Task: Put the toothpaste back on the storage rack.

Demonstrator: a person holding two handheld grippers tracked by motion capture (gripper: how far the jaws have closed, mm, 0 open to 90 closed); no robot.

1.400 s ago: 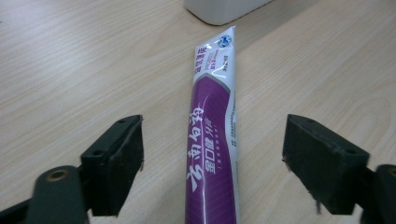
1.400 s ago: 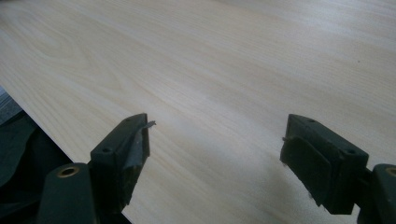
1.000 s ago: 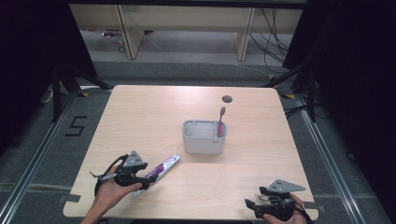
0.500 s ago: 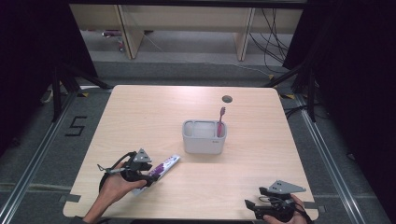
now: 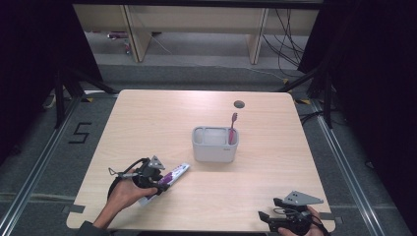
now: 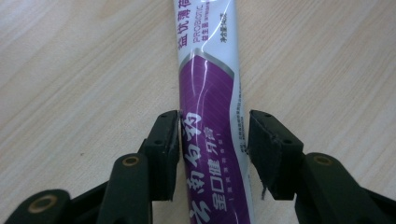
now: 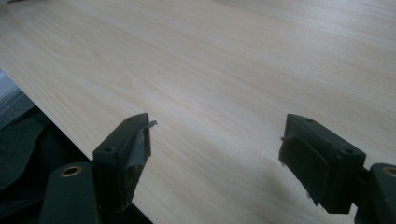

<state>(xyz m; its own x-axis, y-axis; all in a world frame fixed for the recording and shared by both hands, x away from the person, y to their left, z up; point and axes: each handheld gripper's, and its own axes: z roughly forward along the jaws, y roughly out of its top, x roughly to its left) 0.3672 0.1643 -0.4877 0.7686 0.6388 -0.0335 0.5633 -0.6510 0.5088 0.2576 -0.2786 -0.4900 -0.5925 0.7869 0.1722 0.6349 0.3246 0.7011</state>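
A white and purple toothpaste tube (image 5: 176, 172) lies flat on the wooden table (image 5: 162, 118), left of centre near the front. My left gripper (image 5: 160, 183) reaches over its near end. In the left gripper view the tube (image 6: 208, 93) runs between the jaws of my left gripper (image 6: 214, 140), which have just been closing. One pad touches the tube's edge and a thin gap stays at the other. My right gripper (image 5: 268, 219) rests at the table's front right corner, and in its own view my right gripper (image 7: 215, 144) is open over bare wood.
A grey rectangular holder (image 5: 215, 150) stands mid-table with a pink toothbrush (image 5: 231, 127) upright in its right end. A round cable hole (image 5: 239, 104) sits near the far edge. Shelving and cables lie beyond the table.
My left hand has slid a little to the right, onto the near end of the tube. The right hand has stayed put.
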